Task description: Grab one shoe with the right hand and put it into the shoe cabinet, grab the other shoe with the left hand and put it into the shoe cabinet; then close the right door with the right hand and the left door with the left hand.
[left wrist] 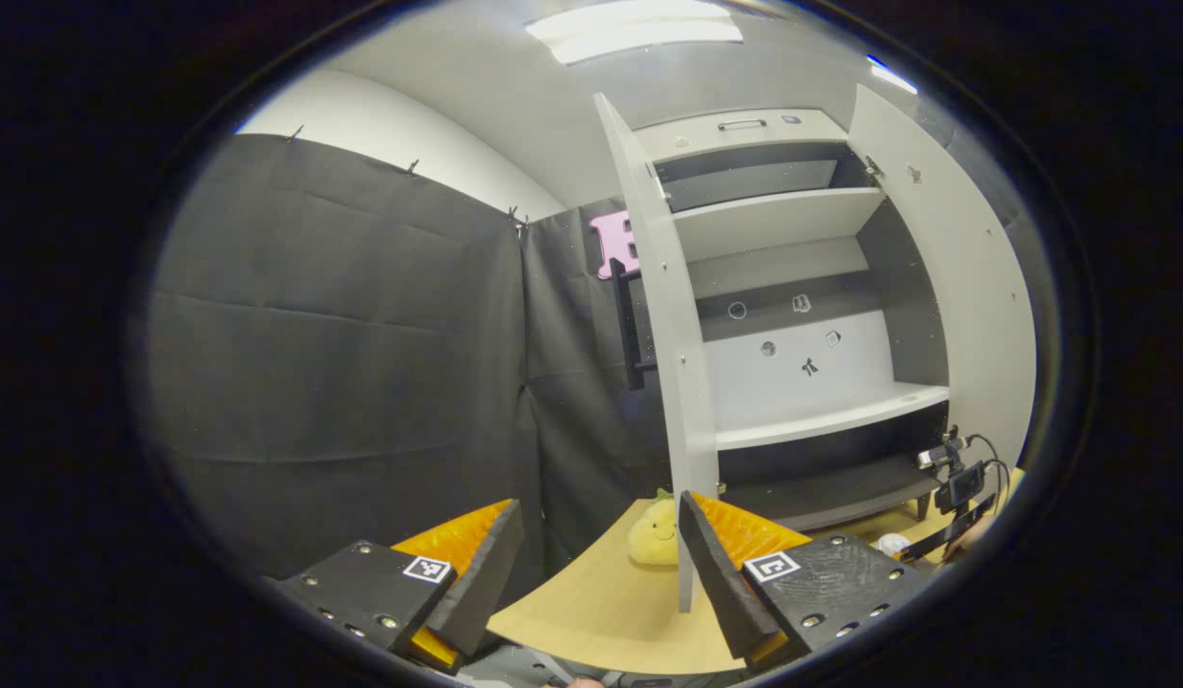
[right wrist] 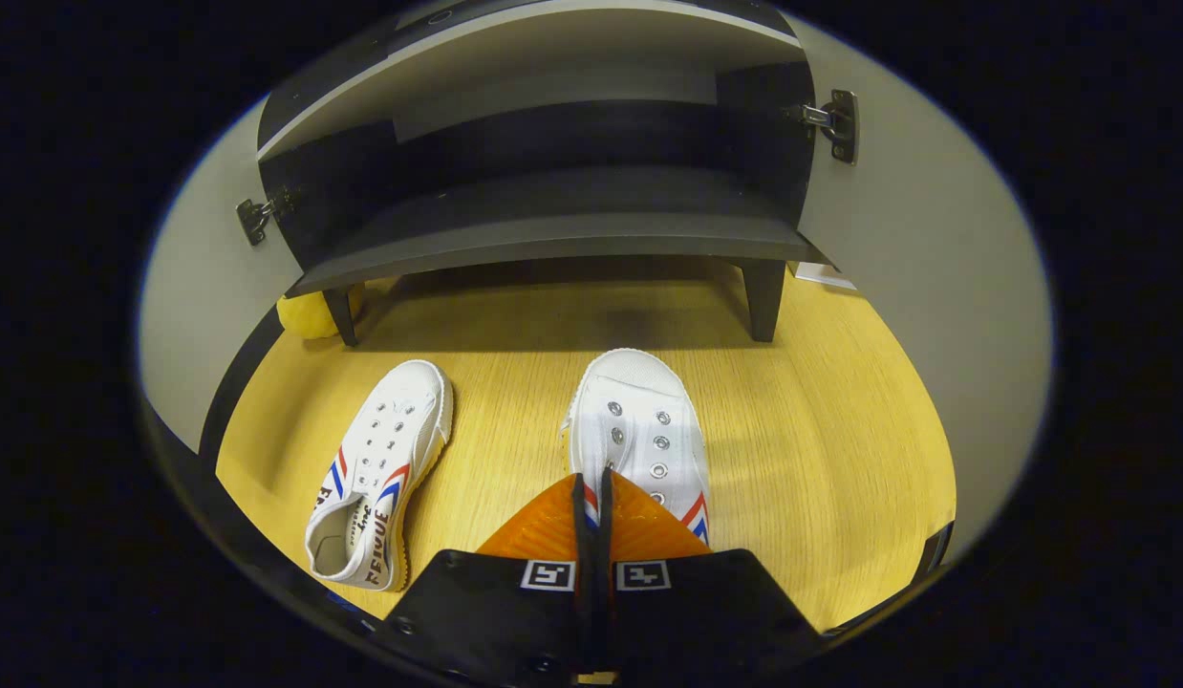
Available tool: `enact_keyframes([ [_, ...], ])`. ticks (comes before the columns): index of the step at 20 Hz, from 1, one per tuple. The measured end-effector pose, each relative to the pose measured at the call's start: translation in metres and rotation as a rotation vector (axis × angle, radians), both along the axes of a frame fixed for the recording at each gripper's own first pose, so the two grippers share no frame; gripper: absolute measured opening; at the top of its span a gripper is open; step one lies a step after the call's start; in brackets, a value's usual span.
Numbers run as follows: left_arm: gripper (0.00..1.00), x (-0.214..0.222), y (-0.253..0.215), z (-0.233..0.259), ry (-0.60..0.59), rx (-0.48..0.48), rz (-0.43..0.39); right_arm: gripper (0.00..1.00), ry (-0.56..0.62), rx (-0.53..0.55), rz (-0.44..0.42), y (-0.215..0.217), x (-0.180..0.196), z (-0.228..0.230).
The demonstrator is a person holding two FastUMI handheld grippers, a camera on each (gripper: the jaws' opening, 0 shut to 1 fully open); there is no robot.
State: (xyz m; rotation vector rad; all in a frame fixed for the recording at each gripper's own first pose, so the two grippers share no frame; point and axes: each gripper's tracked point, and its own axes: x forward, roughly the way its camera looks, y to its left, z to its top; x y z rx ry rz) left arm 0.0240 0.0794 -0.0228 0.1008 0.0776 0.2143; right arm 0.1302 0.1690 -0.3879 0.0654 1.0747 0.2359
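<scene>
Our right tongs [right wrist: 591, 497] are pinched nearly together over the heel end of the right shoe [right wrist: 639, 430]; whether they grip its edge we cannot tell. That shoe lies on the counter [right wrist: 821, 459] straight ahead of them, long axis running away from us, toe toward the cabinet [right wrist: 553, 229]. The left shoe [right wrist: 381, 468] lies to the left of these tongs, apart from its mate, its toe tilted ahead and to the right. Beyond both stands the cabinet's dark bottom shelf on its legs.

Our left tongs [left wrist: 596, 554] are spread wide and hold nothing. Ahead of them lies a yellow toy [left wrist: 654, 533], then the cabinet's left door [left wrist: 663, 315], open, with pale shelves [left wrist: 821, 416] to the right.
</scene>
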Motion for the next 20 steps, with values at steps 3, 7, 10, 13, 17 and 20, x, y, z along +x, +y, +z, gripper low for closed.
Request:
enact_keyframes([
  [3, 1.00, -0.002, -0.005, 0.003, -0.009, -0.001, -0.017, 0.02, -0.018, 0.027, -0.009, 0.000, -0.001, 0.012],
  [7, 0.94, -0.008, -0.011, 0.005, -0.019, -0.008, -0.038, 0.00, -0.071, 0.053, -0.021, 0.000, 0.004, 0.042],
  [10, 0.94, -0.006, -0.017, 0.010, -0.032, -0.012, -0.058, 0.02, -0.120, 0.078, -0.028, -0.002, 0.014, 0.075],
  [13, 0.94, -0.004, -0.023, 0.013, -0.049, -0.022, -0.077, 0.02, -0.173, 0.106, -0.040, -0.004, 0.026, 0.109],
  [17, 0.94, -0.002, -0.027, 0.019, -0.071, -0.026, -0.099, 0.02, -0.246, 0.133, -0.050, -0.007, 0.039, 0.154],
  [20, 0.94, 0.000, -0.029, 0.023, -0.086, -0.034, -0.112, 0.02, -0.303, 0.151, -0.049, -0.006, 0.050, 0.190],
])
